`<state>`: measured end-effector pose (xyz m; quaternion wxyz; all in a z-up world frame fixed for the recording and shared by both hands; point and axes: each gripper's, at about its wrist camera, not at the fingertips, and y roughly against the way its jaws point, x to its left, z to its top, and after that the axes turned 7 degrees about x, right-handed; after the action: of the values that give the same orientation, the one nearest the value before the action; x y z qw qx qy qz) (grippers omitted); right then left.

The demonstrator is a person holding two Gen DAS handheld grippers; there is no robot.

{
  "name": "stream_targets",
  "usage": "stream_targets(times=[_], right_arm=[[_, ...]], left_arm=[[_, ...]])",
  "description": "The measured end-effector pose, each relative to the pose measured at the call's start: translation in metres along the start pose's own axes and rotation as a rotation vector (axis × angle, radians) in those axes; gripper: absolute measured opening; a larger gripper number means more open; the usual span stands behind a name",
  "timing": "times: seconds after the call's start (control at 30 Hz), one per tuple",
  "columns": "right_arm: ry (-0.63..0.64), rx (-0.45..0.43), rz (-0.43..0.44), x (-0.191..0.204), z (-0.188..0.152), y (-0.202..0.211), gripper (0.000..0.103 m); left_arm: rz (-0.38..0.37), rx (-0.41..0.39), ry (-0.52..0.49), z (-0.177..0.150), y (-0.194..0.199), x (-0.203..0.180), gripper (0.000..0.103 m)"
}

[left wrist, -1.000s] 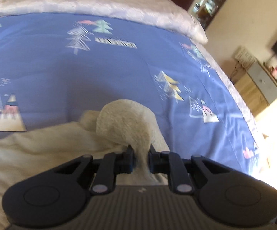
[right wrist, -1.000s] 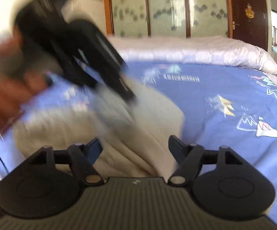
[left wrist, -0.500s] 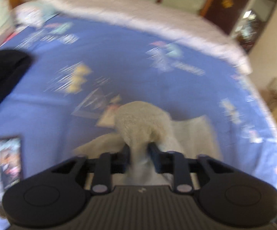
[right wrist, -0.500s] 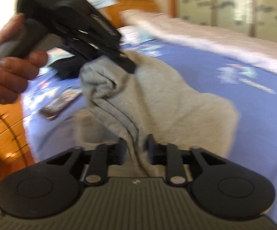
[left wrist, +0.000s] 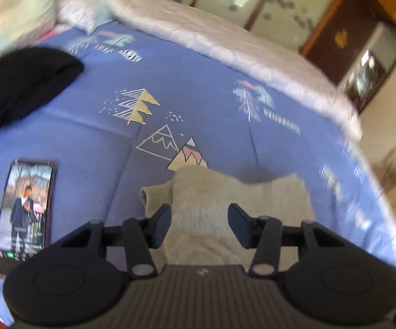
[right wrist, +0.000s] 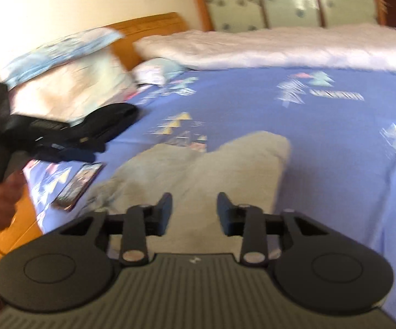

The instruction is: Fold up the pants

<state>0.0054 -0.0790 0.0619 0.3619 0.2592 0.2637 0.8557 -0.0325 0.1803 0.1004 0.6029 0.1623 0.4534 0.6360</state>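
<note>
The light grey pants [left wrist: 233,200] lie folded in a loose heap on the blue patterned bedspread [left wrist: 198,96], near its front edge. My left gripper [left wrist: 199,223] is open just above them, holding nothing. In the right wrist view the pants [right wrist: 211,170] lie in front of my right gripper [right wrist: 193,212], which is open and empty over their near edge. The left gripper's body [right wrist: 19,126], held in a hand, shows at the far left of that view.
A phone [left wrist: 23,213] lies screen up on the bedspread left of the pants; it also shows in the right wrist view [right wrist: 78,185]. A black garment [left wrist: 25,82] lies at the back left. A white quilt [left wrist: 225,44] runs along the far side. Pillows [right wrist: 69,74] lean on the wooden headboard.
Both grippers were shut on the pants and holding them up half a second ago; both have opened and the pants now lie on the bed. The left gripper has swung away left.
</note>
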Motion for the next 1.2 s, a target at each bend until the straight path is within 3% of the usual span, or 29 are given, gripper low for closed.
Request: stream_targets(times=[0.1, 0.23, 0.27, 0.3, 0.4, 0.53, 0.57, 0.63, 0.7, 0.77, 0.87, 1.0, 1.1, 1.2], right_arm=[[-0.039, 0.03, -0.03, -0.002, -0.004, -0.01, 0.032], [-0.033, 0.056, -0.05, -0.003, -0.011, -0.012, 0.033], [-0.023, 0.061, -0.065, -0.003, -0.011, -0.014, 0.036], [-0.02, 0.076, -0.074, -0.004, -0.014, -0.018, 0.039], [-0.045, 0.178, -0.107, -0.019, -0.018, -0.037, 0.033], [-0.058, 0.178, -0.103, -0.024, -0.018, -0.033, 0.033], [-0.062, 0.181, -0.104, -0.026, -0.018, -0.034, 0.035], [-0.089, 0.182, -0.098, -0.03, -0.021, -0.036, 0.041], [-0.104, 0.179, -0.092, -0.031, -0.021, -0.036, 0.046], [-0.094, 0.176, -0.095, -0.029, -0.021, -0.033, 0.047], [-0.116, 0.113, -0.081, -0.031, -0.02, -0.017, 0.048], [-0.103, 0.033, -0.033, -0.027, -0.017, 0.005, 0.046], [-0.063, 0.017, 0.027, -0.017, -0.016, 0.011, 0.044], [-0.02, 0.058, 0.058, -0.008, -0.02, 0.004, 0.044]], left_arm=[[0.126, 0.07, -0.04, -0.014, -0.027, -0.007, 0.048], [0.06, 0.124, 0.094, -0.025, -0.039, 0.019, 0.052], [0.041, 0.125, 0.116, -0.026, -0.037, 0.023, 0.042], [0.015, 0.131, 0.131, -0.028, -0.036, 0.025, 0.014], [-0.032, 0.117, 0.154, -0.03, -0.021, 0.022, 0.01], [0.006, 0.082, 0.109, -0.045, -0.002, 0.007, 0.01], [0.039, 0.089, 0.109, -0.051, -0.005, 0.006, 0.01], [0.088, 0.105, 0.135, -0.063, -0.019, 0.013, 0.021], [0.131, 0.116, 0.168, -0.065, -0.025, 0.02, 0.052], [0.124, 0.109, 0.185, -0.059, -0.017, 0.024, 0.053], [0.116, 0.024, 0.203, -0.049, 0.011, 0.025, 0.048], [0.079, -0.062, 0.127, -0.037, 0.03, 0.004, 0.048], [0.107, -0.049, 0.005, -0.04, 0.019, -0.025, 0.048], [0.146, 0.026, -0.077, -0.05, -0.01, -0.045, 0.048]])
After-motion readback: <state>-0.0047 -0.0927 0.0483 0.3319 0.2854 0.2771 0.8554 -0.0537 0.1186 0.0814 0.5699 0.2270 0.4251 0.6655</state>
